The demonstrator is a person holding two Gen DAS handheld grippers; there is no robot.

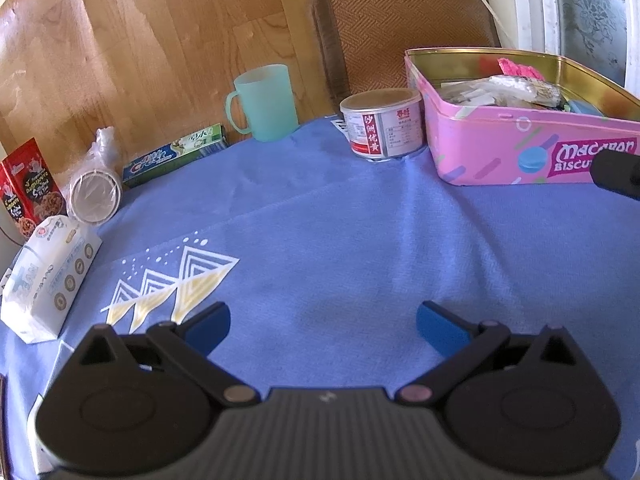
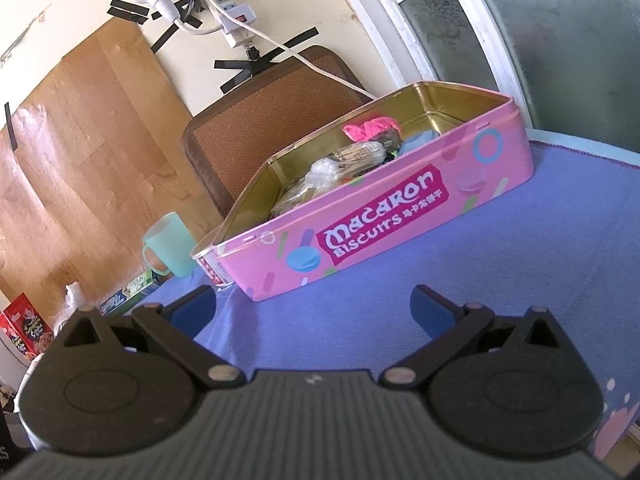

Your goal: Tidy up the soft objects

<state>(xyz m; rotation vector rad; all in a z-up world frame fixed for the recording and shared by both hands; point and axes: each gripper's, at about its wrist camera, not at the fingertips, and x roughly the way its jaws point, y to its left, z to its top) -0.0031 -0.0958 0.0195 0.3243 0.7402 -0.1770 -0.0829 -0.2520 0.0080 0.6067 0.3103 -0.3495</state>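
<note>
A pink "Macaron Biscuits" tin [image 1: 500, 148] [image 2: 400, 216] stands open on the blue cloth, at the far right in the left wrist view. Inside lie several soft things: a pink knitted piece [image 2: 370, 126] [image 1: 516, 68], clear plastic-wrapped packets [image 2: 328, 176] [image 1: 492, 88] and something light blue [image 2: 418, 140]. My left gripper [image 1: 323, 326] hovers open over bare cloth, well short of the tin, nothing between its blue pads. My right gripper [image 2: 314, 306] is open too, tilted, just in front of the tin's long side. A dark edge of the right tool [image 1: 618, 172] shows beside the tin.
On the cloth [image 1: 340, 240] sit a round can [image 1: 382, 126], a mint mug [image 1: 264, 102], a toothpaste box [image 1: 176, 154], a wrapped stack of paper cups [image 1: 96, 192], a tissue pack [image 1: 50, 276] and a red box [image 1: 28, 188]. A woven chair back [image 1: 404, 28] stands behind.
</note>
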